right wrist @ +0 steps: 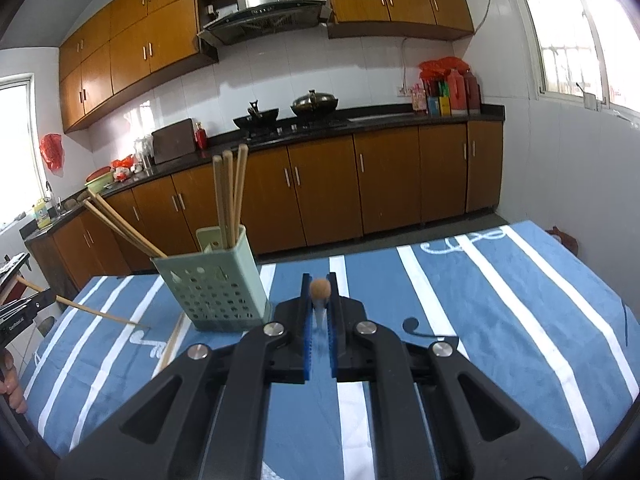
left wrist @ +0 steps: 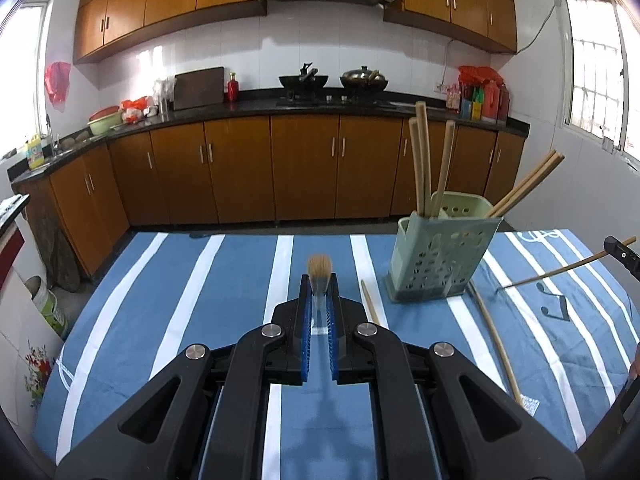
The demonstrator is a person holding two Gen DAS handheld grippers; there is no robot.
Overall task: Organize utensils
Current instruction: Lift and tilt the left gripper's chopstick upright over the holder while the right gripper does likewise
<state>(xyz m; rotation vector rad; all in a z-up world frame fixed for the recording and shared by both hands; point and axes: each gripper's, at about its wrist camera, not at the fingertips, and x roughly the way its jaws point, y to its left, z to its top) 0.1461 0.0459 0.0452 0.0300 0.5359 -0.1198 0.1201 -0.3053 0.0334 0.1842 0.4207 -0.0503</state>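
Blue cloth with white stripes [left wrist: 192, 280] covers a table in a kitchen with brown cabinets. On it stands a pale green perforated utensil holder [left wrist: 436, 256], the target of the sorting. From the left gripper [left wrist: 319, 292] the holder lies at about two o'clock, near; from the right gripper [right wrist: 320, 300] it lies at about ten o'clock, just beside the fingers.

Five chopsticks already stand in the holder: three close to upright [left wrist: 424, 160], two leaning outward [left wrist: 524, 188].

Each gripper is clamped tight on one chopstick. The left one's chopstick [left wrist: 319, 268] runs straight ahead along the fingers, its end pointing at twelve o'clock. The right one's chopstick [right wrist: 320, 289] does the same; in the left wrist view it shows as a thin slanted stick [left wrist: 560, 272] at three o'clock, its tip low by the cloth.

Two loose chopsticks lie flat on the cloth: a long one [left wrist: 496, 340] at the holder's five o'clock, a shorter-looking one [left wrist: 370, 304] at its seven o'clock, both running roughly near to far.

By my judgement, each held stick must be tipped end-down over the holder; the right hand seems nearer.
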